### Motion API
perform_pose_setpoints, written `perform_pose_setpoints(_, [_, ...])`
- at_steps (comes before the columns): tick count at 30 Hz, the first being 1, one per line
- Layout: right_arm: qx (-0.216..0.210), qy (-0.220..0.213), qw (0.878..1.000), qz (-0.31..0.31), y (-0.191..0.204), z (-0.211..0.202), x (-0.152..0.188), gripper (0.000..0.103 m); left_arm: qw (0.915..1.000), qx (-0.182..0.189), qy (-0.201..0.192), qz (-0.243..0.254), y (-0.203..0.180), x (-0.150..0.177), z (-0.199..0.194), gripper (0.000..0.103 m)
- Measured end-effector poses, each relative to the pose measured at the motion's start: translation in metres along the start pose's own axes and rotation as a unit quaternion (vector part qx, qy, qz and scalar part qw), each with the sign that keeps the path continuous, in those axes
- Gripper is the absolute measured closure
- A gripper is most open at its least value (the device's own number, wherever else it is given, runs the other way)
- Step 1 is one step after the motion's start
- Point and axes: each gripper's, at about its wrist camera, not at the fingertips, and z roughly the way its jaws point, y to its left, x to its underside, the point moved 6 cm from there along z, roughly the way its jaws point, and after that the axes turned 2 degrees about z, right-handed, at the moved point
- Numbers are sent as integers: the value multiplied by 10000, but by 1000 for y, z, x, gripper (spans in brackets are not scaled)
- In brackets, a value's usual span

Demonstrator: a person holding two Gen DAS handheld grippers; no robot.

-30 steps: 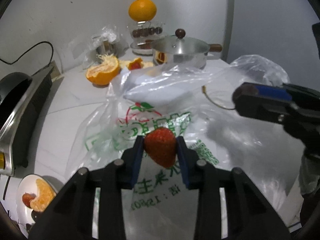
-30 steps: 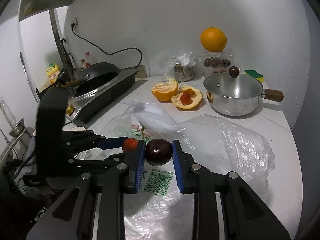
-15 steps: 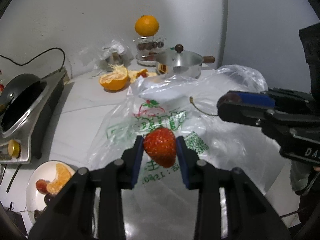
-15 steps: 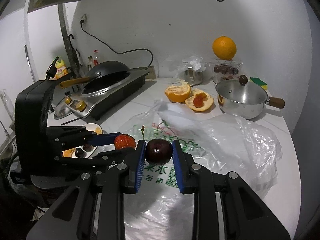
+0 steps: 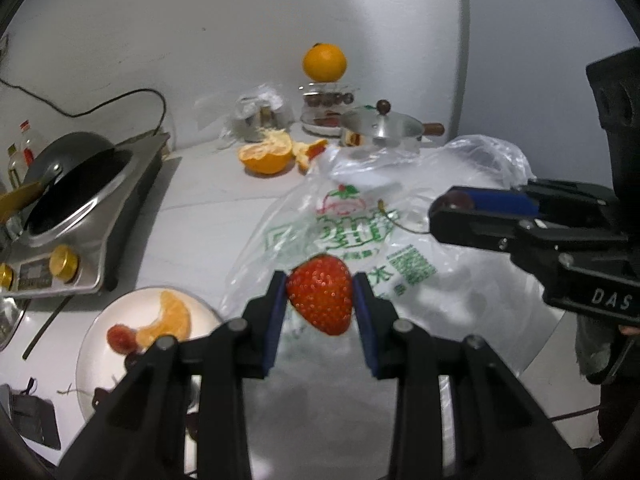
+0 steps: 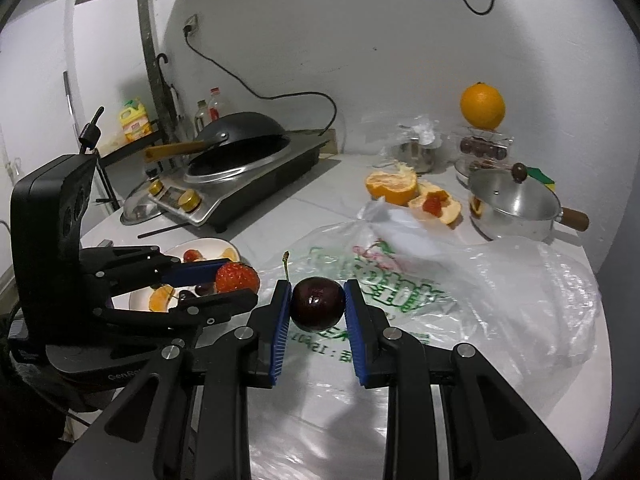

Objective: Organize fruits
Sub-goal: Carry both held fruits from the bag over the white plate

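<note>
While hovering over a white marble-look counter (image 5: 192,216) against a grey wall: left gripper (image 5: 320,300) clamped on a red strawberry (image 5: 321,299), tip downward, long axis upright; right gripper (image 6: 318,304) pinching a dark round cherry (image 6: 317,303), stem upward.

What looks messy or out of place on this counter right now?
A whole orange sits perched on top of a clear container by the wall. A torn-open orange half and its peel lie bare on the counter, and a crumpled plastic bag sprawls across the middle.

Both wrist views look obliquely down, close over the same plastic bag (image 5: 400,248) (image 6: 460,280) and counter (image 5: 192,216).
</note>
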Motion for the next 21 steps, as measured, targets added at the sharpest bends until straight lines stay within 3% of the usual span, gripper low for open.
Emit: perform_pose_setpoints(21, [-227, 376, 9984, -357, 57, 38, 4, 75, 9969, -334, 271, -654, 68, 65, -12, 69])
